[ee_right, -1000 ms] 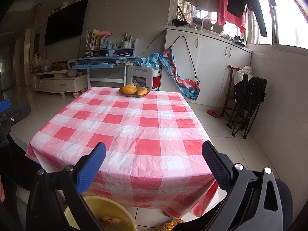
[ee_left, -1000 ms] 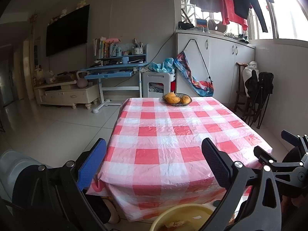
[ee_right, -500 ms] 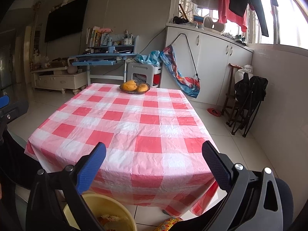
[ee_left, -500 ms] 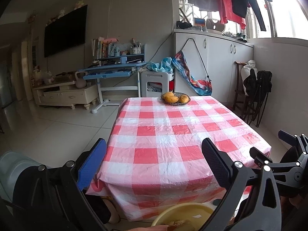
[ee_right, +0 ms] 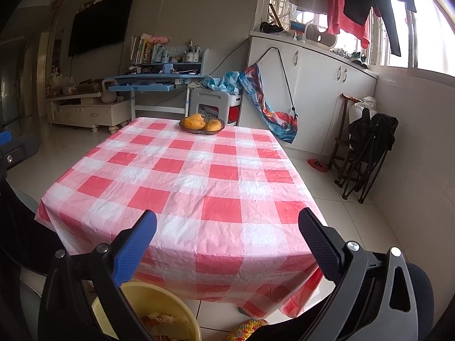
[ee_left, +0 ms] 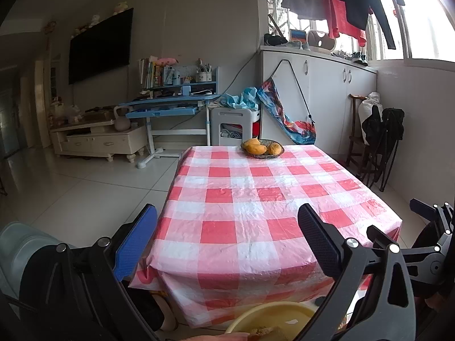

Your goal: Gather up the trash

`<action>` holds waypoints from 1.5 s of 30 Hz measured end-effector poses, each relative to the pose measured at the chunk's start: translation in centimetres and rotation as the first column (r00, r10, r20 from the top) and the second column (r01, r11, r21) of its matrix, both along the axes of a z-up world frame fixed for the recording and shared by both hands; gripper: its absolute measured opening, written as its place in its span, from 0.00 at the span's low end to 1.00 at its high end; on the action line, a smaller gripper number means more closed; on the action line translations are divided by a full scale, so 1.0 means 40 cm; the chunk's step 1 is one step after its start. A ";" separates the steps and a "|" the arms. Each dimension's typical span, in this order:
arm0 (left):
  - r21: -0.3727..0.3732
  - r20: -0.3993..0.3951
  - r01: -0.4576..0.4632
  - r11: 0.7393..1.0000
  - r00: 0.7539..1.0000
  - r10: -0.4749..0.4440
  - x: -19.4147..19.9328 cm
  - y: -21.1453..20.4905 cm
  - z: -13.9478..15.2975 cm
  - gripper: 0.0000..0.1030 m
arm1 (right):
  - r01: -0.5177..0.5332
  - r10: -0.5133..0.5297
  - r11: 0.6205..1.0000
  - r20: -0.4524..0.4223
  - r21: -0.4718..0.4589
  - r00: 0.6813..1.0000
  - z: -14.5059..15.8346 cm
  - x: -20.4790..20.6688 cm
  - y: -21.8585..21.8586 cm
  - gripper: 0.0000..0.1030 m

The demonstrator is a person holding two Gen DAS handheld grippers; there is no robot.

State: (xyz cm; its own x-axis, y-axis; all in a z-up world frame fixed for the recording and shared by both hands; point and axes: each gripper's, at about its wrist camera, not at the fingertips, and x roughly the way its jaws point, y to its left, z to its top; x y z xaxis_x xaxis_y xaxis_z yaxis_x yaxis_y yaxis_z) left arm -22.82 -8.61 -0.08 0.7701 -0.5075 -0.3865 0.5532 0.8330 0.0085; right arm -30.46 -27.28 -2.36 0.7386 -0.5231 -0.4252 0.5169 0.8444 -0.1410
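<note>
Trash (ee_right: 162, 321) in yellow bin (ee_right: 159, 298), bottom left of frame, beneath left finger of right gripper (ee_right: 227, 244). Jaws spread wide, empty. Left gripper (ee_left: 227, 244) likewise spread, empty, bin (ee_left: 273, 315) low centre below checked tablecloth (ee_left: 256, 204).

Tabletop (ee_right: 199, 176) open; only fruit bowl (ee_right: 202, 126) at far edge.
</note>
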 end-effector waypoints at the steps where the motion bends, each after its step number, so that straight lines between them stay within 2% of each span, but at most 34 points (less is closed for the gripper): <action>1: 0.000 0.000 0.000 1.000 1.000 0.000 0.000 0.000 0.001 0.93 | -0.001 0.001 1.000 -0.002 -0.001 1.000 -0.001 0.001 0.001 0.93; 45: 0.001 0.005 -0.001 1.000 1.000 0.001 0.001 0.001 0.000 0.93 | -0.008 0.008 1.000 -0.016 -0.005 1.000 -0.006 0.003 0.004 0.93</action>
State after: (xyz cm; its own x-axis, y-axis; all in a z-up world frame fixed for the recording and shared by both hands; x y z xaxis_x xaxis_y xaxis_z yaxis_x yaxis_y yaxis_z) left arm -22.79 -8.57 -0.07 0.7722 -0.5066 -0.3835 0.5526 0.8334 0.0119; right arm -30.33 -27.14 -2.58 0.7359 -0.5193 -0.4345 0.5076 0.8478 -0.1535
